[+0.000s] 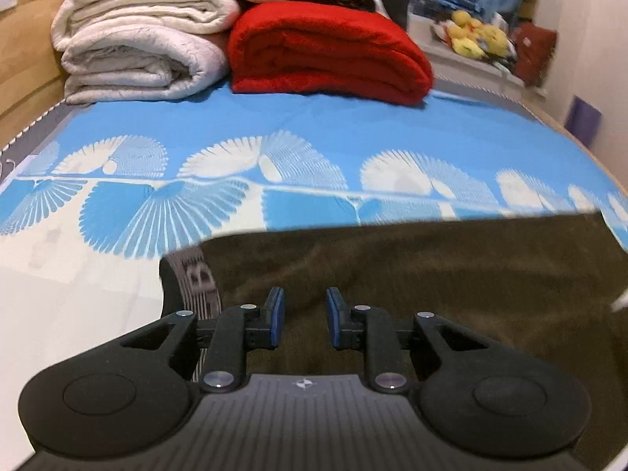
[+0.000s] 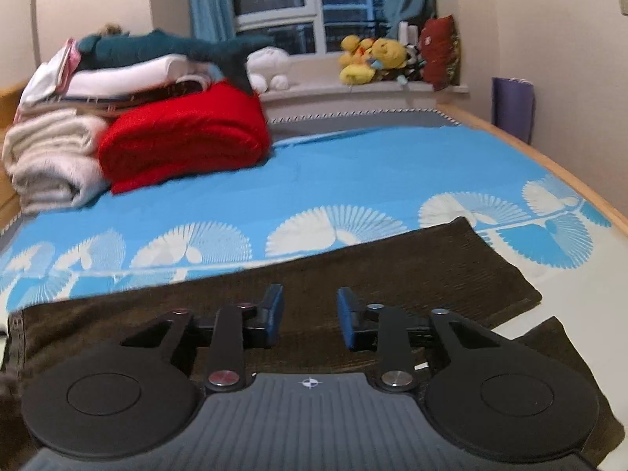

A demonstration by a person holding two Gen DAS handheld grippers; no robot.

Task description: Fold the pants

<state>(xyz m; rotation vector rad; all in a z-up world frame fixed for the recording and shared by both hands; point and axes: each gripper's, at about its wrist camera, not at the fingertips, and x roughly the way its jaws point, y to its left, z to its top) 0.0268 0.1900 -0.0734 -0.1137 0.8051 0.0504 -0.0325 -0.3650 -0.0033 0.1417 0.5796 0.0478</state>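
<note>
While one pair of dark brown pants (image 2: 353, 274) lay flat at lower frame, the left gripper (image 1: 302, 316) and right gripper (image 2: 310, 316) gaped narrowly, empty.

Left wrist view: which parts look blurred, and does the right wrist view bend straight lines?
Left wrist view: the plush toys and the pants edge are smeared; the left gripper is sharp. Right wrist view: the bed frame curves from fisheye distortion; the right gripper is sharp.

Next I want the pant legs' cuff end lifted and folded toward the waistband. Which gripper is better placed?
Right. The right gripper, open, hovers over the legs with the cuffs nearby; the left gripper sits by the waistband.
</note>
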